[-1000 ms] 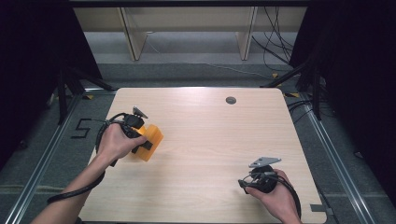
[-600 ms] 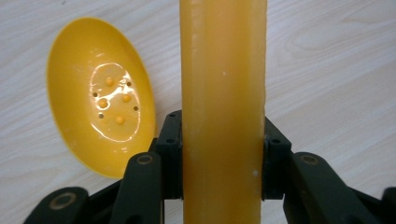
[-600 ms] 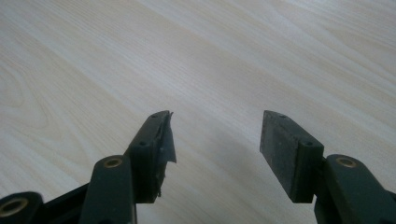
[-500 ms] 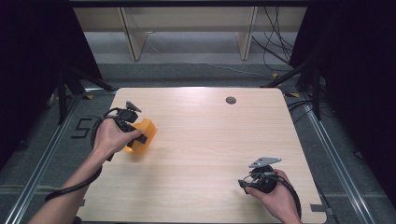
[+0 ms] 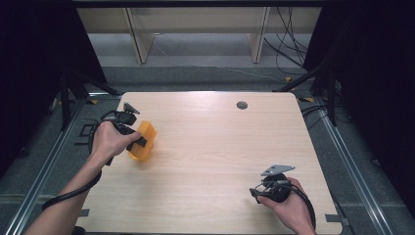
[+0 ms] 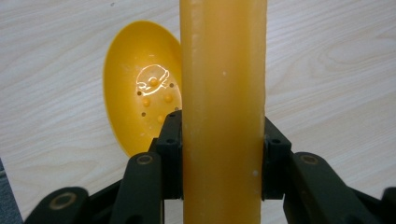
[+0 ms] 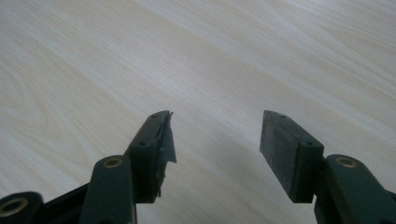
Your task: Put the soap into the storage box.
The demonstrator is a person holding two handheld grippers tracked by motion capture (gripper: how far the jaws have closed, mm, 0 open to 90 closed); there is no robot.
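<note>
1. The left gripper (image 6: 219, 154) is clenched on a yellow bar (image 6: 223, 102), both pads flat against its sides; hold that squeeze even.
2. The bar is lifted over the table's (image 5: 220, 147) left part, beside a yellow perforated scoop (image 6: 140, 102); carry it level and slowly.
3. The right gripper (image 7: 215, 140) rests released over bare wood, well apart; leave it parked.

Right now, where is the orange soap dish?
The orange soap dish is at the table's left side in the high view, clamped in the left hand-held gripper, far from the right hand-held gripper.
</note>
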